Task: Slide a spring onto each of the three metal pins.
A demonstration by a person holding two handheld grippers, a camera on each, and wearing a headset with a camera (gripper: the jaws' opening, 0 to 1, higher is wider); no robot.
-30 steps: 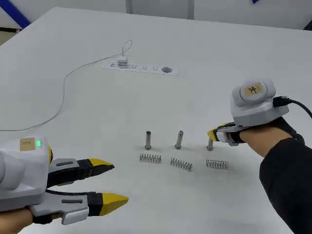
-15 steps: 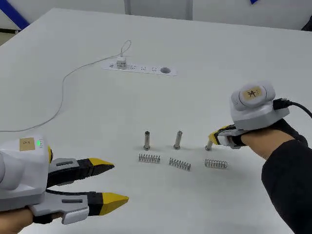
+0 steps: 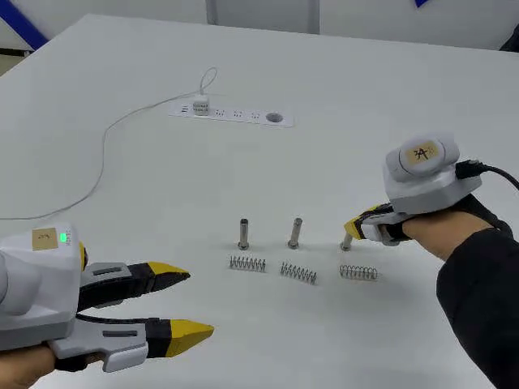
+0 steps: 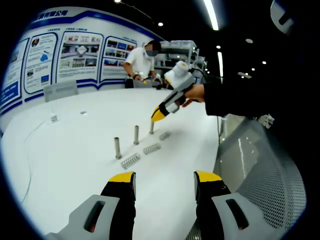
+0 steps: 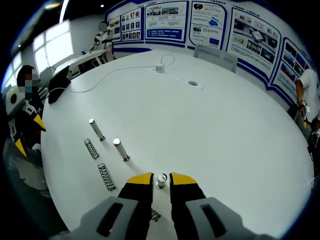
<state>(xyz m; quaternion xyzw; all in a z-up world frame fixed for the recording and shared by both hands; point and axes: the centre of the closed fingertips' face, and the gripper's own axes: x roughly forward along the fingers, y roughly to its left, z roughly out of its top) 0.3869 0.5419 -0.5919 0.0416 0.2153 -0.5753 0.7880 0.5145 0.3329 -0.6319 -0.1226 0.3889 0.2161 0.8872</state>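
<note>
Three metal pins stand in a row on the white table: left pin (image 3: 243, 233), middle pin (image 3: 295, 232), right pin (image 3: 346, 241). In front of each lies a spring (image 3: 248, 263) (image 3: 298, 273) (image 3: 358, 273). My right gripper (image 3: 355, 229) comes in from the right and its yellow tips clasp the right pin (image 5: 161, 180), which leans a little. In the left gripper view the same gripper (image 4: 159, 115) sits at the far pin (image 4: 151, 127). My left gripper (image 3: 185, 304) hovers open at the near left, well short of the springs (image 4: 131, 160), with nothing in it.
A white power strip (image 3: 231, 113) with a plug and a long cable (image 3: 105, 146) lies at the back of the table. A person (image 4: 140, 60) stands beyond the far edge. The table's near edge (image 4: 200, 165) runs close to my left gripper.
The right gripper has settled on the right pin, and the pin now leans slightly. The left gripper has stayed put. The head camera shifted a little.
</note>
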